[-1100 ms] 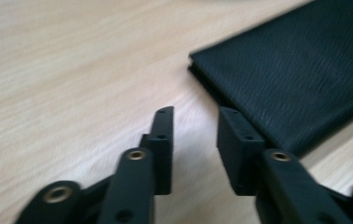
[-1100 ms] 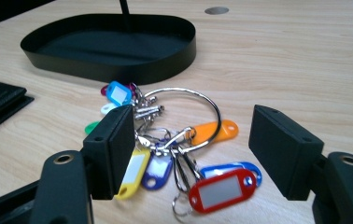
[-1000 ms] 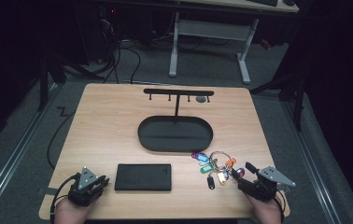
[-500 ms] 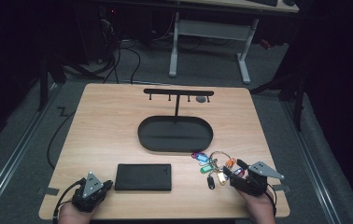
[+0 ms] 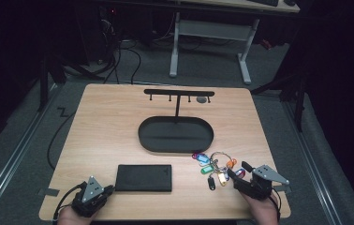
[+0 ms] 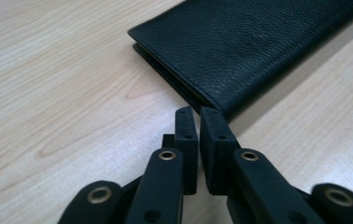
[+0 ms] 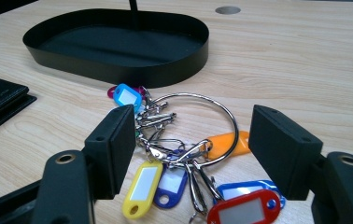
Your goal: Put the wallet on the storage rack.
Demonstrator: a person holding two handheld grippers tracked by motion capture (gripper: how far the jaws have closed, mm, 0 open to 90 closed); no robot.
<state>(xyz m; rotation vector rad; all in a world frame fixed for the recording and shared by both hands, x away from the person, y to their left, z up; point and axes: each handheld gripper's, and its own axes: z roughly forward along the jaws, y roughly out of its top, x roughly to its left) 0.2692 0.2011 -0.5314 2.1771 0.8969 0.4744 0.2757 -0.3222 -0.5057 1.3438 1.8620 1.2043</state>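
A bunch of coloured key tags on a metal ring (image 5: 215, 167) (image 7: 191, 149) lies on the wooden table at the front right. My right gripper (image 5: 237, 174) (image 7: 191, 149) stands open with its jaws on either side of the ring, low over the table. A black leather wallet (image 5: 143, 177) (image 6: 254, 44) lies flat at the front centre-left. My left gripper (image 5: 110, 189) (image 6: 198, 119) is shut with nothing in it, its tips just short of the wallet's near corner. A black oval tray (image 5: 145, 137) (image 7: 184, 58) with a hook stand (image 5: 179, 93) sits mid-table.
The table's front edge (image 5: 165, 220) runs close under both hands. A round hole (image 5: 202, 99) (image 7: 227, 10) is in the tabletop near the back. Cables and a desk frame (image 5: 208, 33) lie on the dark floor beyond the table.
My right gripper has moved left and forward until its open jaws straddle the key ring. My left gripper has moved right, towards the wallet's corner.
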